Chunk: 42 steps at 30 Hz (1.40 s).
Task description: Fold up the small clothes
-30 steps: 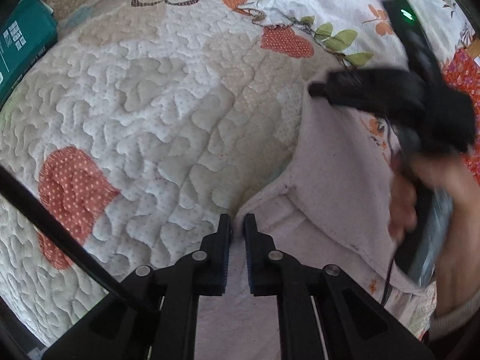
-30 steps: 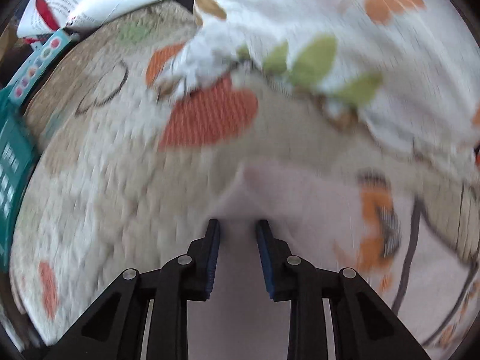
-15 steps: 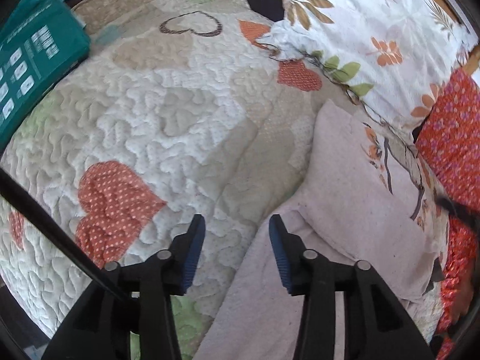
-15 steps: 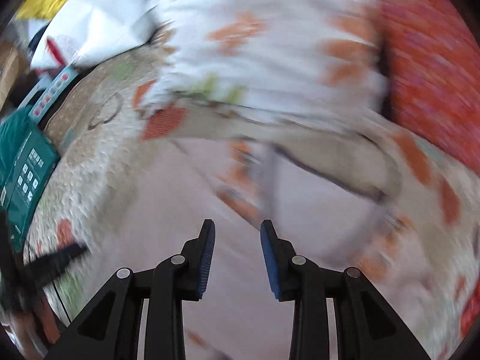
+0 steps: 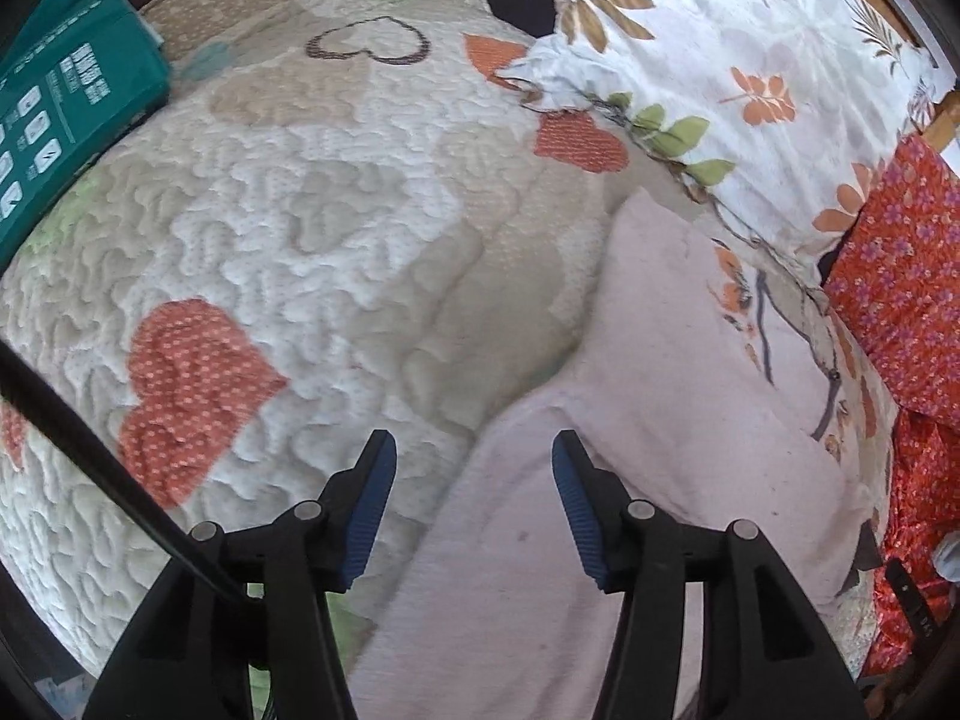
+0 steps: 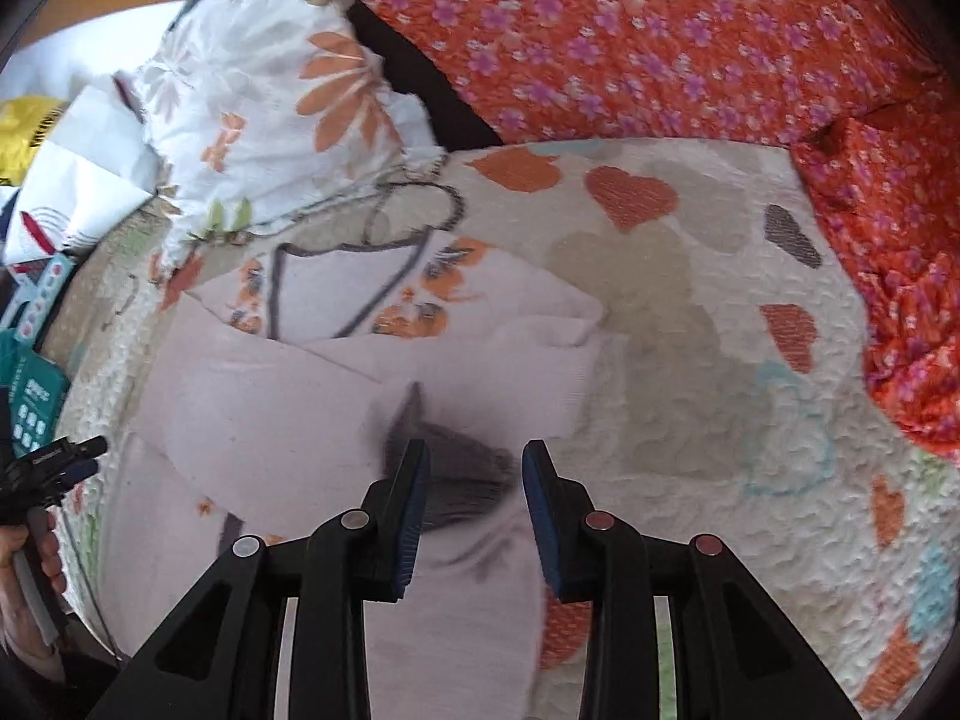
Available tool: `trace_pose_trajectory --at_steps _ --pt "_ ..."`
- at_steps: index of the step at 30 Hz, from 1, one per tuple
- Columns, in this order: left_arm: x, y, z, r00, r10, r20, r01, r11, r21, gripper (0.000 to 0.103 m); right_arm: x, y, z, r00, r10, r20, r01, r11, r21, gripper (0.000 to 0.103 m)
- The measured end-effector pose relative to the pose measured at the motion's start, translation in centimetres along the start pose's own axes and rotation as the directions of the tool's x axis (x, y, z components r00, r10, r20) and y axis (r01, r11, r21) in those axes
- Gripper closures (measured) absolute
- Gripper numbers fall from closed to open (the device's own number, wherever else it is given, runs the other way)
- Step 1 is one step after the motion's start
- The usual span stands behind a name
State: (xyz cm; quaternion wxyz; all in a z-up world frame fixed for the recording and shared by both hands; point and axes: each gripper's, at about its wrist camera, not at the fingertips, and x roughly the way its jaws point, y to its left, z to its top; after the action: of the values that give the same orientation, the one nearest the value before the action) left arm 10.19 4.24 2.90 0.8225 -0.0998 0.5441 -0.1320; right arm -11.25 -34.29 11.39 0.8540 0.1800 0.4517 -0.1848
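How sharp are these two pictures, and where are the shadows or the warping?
Left wrist view: sharp, evenly daylit; the fisheye bulges the cream quilted heart-patterned bedspread and darkens the corners. Right wrist view: softer, with motion smear on the white floral pillow and the pale pink folded garment; a dark streaked shadow lies on the garment between the opening right gripper fingers.

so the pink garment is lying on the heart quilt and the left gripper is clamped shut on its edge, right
Not quite. The pink garment does lie on the heart quilt, but the left gripper is not clamped: the left wrist view shows its jaws apart and opening, pressing nothing.
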Motion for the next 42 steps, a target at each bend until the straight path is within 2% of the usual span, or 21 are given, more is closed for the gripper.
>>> trace_pose_trajectory --at_steps 1,2,3,4,5,7,8,12,16,17,19,21,23,25,26,29,31,34,36,39,42 --pt "0.0 -0.2 0.0 1.0 -0.006 -0.001 0.006 1.0 -0.001 0.049 0.5 0.5 0.0 1.0 0.01 -0.007 -0.01 1.0 -0.014 0.053" --pt "0.1 -0.6 0.1 1.0 -0.013 0.001 0.013 1.0 -0.003 0.049 1.2 1.0 0.1 1.0 0.0 -0.014 0.0 1.0 -0.028 0.053" --pt "0.0 -0.8 0.1 1.0 -0.017 0.002 0.017 1.0 -0.004 0.049 1.9 1.4 0.0 0.999 -0.025 -0.023 0.024 0.999 -0.047 0.053" --pt "0.0 -1.1 0.1 1.0 -0.023 0.003 0.023 1.0 -0.002 0.048 2.7 1.7 0.0 0.997 -0.061 -0.038 0.058 0.995 -0.075 0.059" --pt "0.0 -1.3 0.2 1.0 -0.029 0.002 0.029 1.0 0.002 0.048 3.8 2.1 0.1 0.992 -0.097 -0.082 0.087 0.99 -0.112 0.097" --pt "-0.1 -1.5 0.2 0.999 -0.032 0.005 0.032 0.999 0.005 0.048 5.1 3.0 0.2 0.981 -0.129 -0.147 0.098 0.975 -0.199 0.1" --pt "-0.2 -1.5 0.3 0.999 -0.034 0.008 0.033 0.999 0.006 0.048 4.8 3.5 0.6 0.984 -0.117 -0.133 0.086 0.971 -0.222 0.1" --pt "-0.6 -0.7 0.7 1.0 -0.019 0.023 0.019 1.0 -0.01 0.046 4.4 2.0 2.9 0.991 -0.082 -0.106 0.069 0.99 -0.124 0.099" --pt "-0.7 0.5 1.0 1.0 -0.006 0.026 0.007 0.999 -0.041 0.045 7.0 -1.3 3.0 0.957 -0.252 -0.14 0.252 0.968 -0.021 0.098" --pt "-0.7 0.6 1.1 1.0 -0.003 0.025 0.004 0.999 -0.043 0.045 7.2 -2.3 2.5 0.944 -0.311 -0.114 0.313 0.95 0.0 0.098" --pt "-0.8 0.8 1.1 1.0 0.0 0.025 0.001 0.999 -0.042 0.045 7.0 -3.3 1.9 0.934 -0.344 -0.093 0.347 0.938 0.021 0.098" --pt "-0.7 0.7 1.0 1.0 0.002 0.024 -0.001 0.999 -0.035 0.044 6.4 -4.6 1.0 0.947 -0.305 -0.096 0.313 0.946 0.084 0.097" --pt "-0.7 0.6 0.9 1.0 0.003 0.022 -0.002 1.0 -0.03 0.043 4.8 -5.9 -0.2 0.979 -0.194 -0.067 0.204 0.961 0.189 0.09" --pt "-0.5 0.4 0.8 1.0 0.002 0.013 -0.001 1.0 -0.028 0.042 3.3 -6.1 -0.8 0.994 -0.104 -0.026 0.107 0.965 0.24 0.08" --pt "-0.4 0.3 0.8 1.0 -0.001 0.009 0.001 1.0 -0.029 0.042 2.5 -5.8 -1.0 0.999 -0.05 0.007 0.046 0.969 0.242 0.079" --pt "0.0 -0.1 0.5 1.0 0.001 -0.001 -0.001 1.0 -0.021 0.041 1.6 -3.5 -0.9 0.999 -0.008 0.041 0.001 0.987 0.163 0.079" --pt "0.1 -0.3 0.3 1.0 0.005 -0.004 -0.005 1.0 -0.01 0.041 2.4 -1.4 -0.9 1.0 0.0 0.019 -0.002 0.996 0.088 0.079" --pt "0.1 -0.4 0.2 1.0 0.005 -0.006 -0.005 1.0 -0.006 0.041 4.7 0.0 -1.4 0.997 -0.07 -0.028 0.071 0.997 0.042 0.079" --pt "0.1 -0.3 0.3 1.0 0.005 -0.007 -0.005 1.0 -0.007 0.041 6.0 0.3 -1.8 0.992 -0.1 -0.073 0.103 0.994 0.026 0.094" --pt "0.1 0.0 0.4 1.0 -0.003 -0.013 0.002 1.0 -0.021 0.041 4.8 0.3 -2.4 0.997 -0.06 -0.046 0.062 0.998 0.028 0.096" --pt "0.0 0.2 0.5 1.0 -0.01 -0.014 0.009 0.999 -0.03 0.041 3.0 -0.7 -3.5 0.996 -0.088 -0.032 0.09 0.995 0.049 0.096"
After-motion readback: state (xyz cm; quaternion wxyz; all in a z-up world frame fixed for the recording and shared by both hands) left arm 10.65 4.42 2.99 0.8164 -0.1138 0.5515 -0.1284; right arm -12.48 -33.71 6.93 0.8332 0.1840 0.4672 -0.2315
